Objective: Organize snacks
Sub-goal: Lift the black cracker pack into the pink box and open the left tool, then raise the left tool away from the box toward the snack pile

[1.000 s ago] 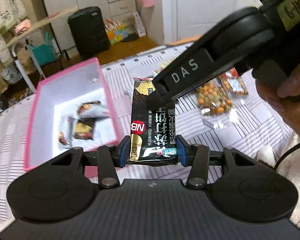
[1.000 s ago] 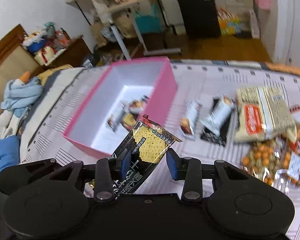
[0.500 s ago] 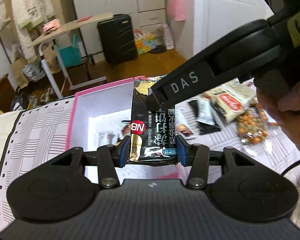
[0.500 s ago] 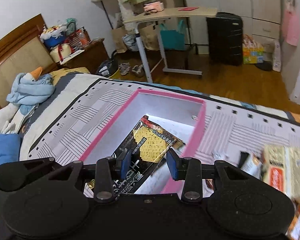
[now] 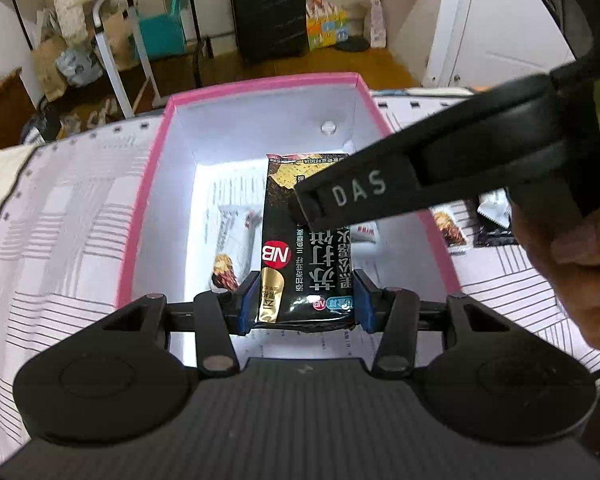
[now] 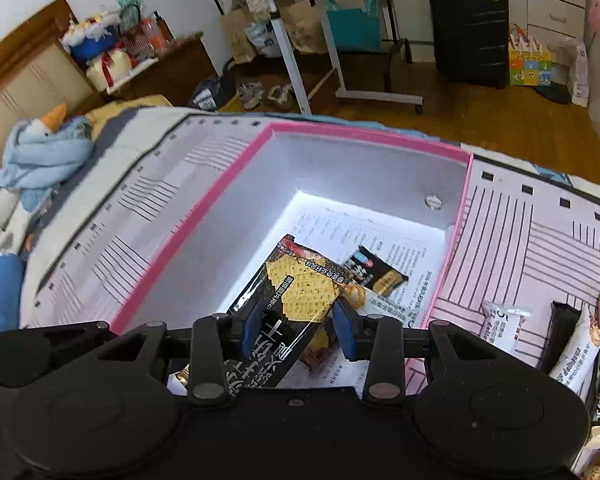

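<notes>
The left claw (image 5: 306, 300) is clamped on the near end of a black cracker packet (image 5: 300, 248), its blue pads pressing the packet's two long edges. In the left wrist view the packet's long axis runs from 6 o'clock to 12 o'clock, with the cracker picture at the far end and the red round logo nearer the pads; the print reads upside down. The right claw (image 6: 296, 320) grips the same packet farther along, and there the packet (image 6: 296, 292) slants from 7 o'clock toward 1 o'clock, its cracker end pointing away. In the left wrist view the right tool's black finger crosses in from 3 o'clock over the packet's far end, with a hand (image 5: 572, 264) on that side.

The packet hangs over the open pink box (image 5: 260, 84), above its white floor. Inside lie other small snack packets, one at 9 o'clock of the held packet (image 5: 232, 256) and a dark one at 2 o'clock (image 6: 376, 272). The box sits on a striped bed cover (image 6: 540, 248). More snacks (image 6: 504, 324) lie at 3 o'clock outside the box.
</notes>
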`<state>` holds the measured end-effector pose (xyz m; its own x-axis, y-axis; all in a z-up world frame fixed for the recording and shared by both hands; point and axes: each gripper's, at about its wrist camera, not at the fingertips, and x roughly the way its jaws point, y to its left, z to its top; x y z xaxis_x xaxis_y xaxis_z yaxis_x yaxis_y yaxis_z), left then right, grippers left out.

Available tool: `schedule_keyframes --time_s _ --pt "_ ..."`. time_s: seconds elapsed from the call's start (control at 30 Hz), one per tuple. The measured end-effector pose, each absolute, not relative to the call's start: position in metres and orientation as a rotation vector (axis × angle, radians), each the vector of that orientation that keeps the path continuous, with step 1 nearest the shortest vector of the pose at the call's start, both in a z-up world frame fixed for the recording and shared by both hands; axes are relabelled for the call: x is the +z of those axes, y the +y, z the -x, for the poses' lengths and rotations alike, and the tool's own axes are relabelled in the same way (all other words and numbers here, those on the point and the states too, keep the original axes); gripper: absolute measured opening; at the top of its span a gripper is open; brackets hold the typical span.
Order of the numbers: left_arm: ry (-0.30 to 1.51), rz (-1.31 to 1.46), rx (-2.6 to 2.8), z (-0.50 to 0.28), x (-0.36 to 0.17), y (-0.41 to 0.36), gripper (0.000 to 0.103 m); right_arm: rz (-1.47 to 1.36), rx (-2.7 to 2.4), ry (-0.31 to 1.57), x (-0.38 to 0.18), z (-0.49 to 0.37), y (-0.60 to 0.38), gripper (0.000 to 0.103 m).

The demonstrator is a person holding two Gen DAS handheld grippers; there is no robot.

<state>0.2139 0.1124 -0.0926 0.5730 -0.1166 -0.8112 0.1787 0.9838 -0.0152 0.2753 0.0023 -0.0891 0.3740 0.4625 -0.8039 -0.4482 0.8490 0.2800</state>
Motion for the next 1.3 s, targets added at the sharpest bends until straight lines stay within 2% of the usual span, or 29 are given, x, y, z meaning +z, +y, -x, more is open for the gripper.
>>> schedule_keyframes --time_s 0.17,0.33,0.7,0.93,1.03,1.3 --pt "0.97 -0.045 -0.186 -0.218 -0.104 0.114 0.048 0.009 0.58 1.042 -0.093 -0.276 0.0 0.045" --pt "0.949 -0.099 -0.163 -0.215 -0.105 0.111 0.062 0.041 0.535 1.007 -0.08 -0.268 -0.009 0.046" --pt "0.874 -0.115 -0.194 -0.174 -0.047 0.109 0.066 0.027 0.504 0.903 -0.004 -0.212 -0.087 0.051" --pt "0.814 -0.093 -0.26 -0.149 0.002 0.088 0.076 0.013 0.466 0.846 0.038 -0.168 -0.156 0.058" --pt "0.772 -0.099 -0.307 -0.136 0.018 0.07 0.083 0.026 0.45 0.811 0.049 -0.15 -0.185 0.062" --pt "0.697 -0.123 -0.419 -0.119 0.02 0.001 0.09 0.008 0.323 0.775 0.034 -0.131 -0.259 0.074"
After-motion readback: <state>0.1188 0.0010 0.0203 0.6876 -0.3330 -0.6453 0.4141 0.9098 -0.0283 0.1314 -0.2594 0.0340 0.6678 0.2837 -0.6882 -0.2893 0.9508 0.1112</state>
